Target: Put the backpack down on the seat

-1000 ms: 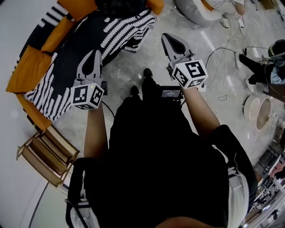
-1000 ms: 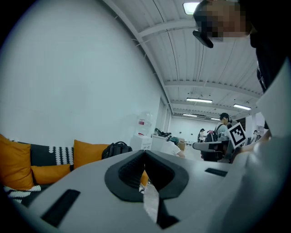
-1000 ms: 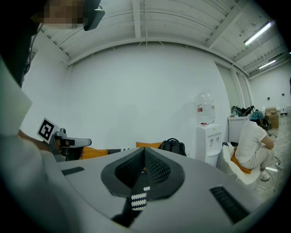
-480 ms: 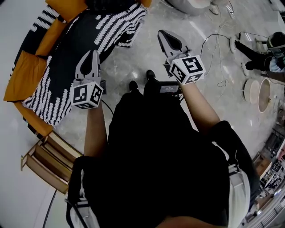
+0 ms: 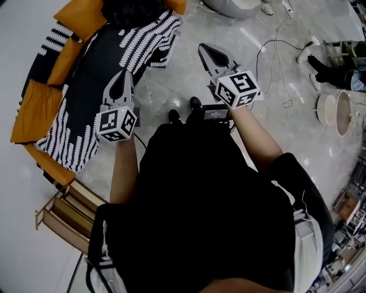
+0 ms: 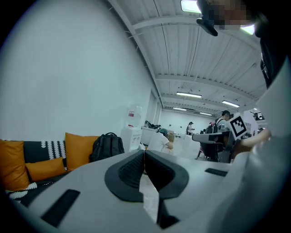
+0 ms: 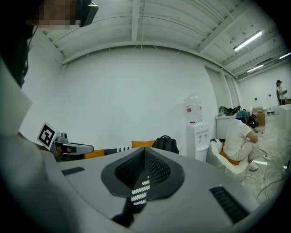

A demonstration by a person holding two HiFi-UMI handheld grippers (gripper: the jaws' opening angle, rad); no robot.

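A black backpack (image 5: 134, 9) stands upright on the far end of a sofa (image 5: 86, 86) covered in black cloth with white marks and orange cushions (image 5: 35, 109). It also shows in the left gripper view as backpack (image 6: 107, 146) and in the right gripper view as backpack (image 7: 165, 144), leaning against an orange cushion. My left gripper (image 5: 124, 75) hangs over the sofa's front edge, shut and empty. My right gripper (image 5: 203, 49) is held over the marble floor to the right, also shut with nothing in it. Both are well short of the backpack.
A low wooden rack (image 5: 63, 210) sits on the floor by the sofa's near end. Cables (image 5: 277, 51) trail across the floor to the right, near round stools (image 5: 337, 111). A water dispenser (image 7: 196, 136) stands past the sofa, and a person (image 7: 238, 136) sits on a beanbag beside it.
The head view has shifted, so the sofa sits lower and the backpack shows more fully at the top. Both grippers stay shut and hold much the same pose.
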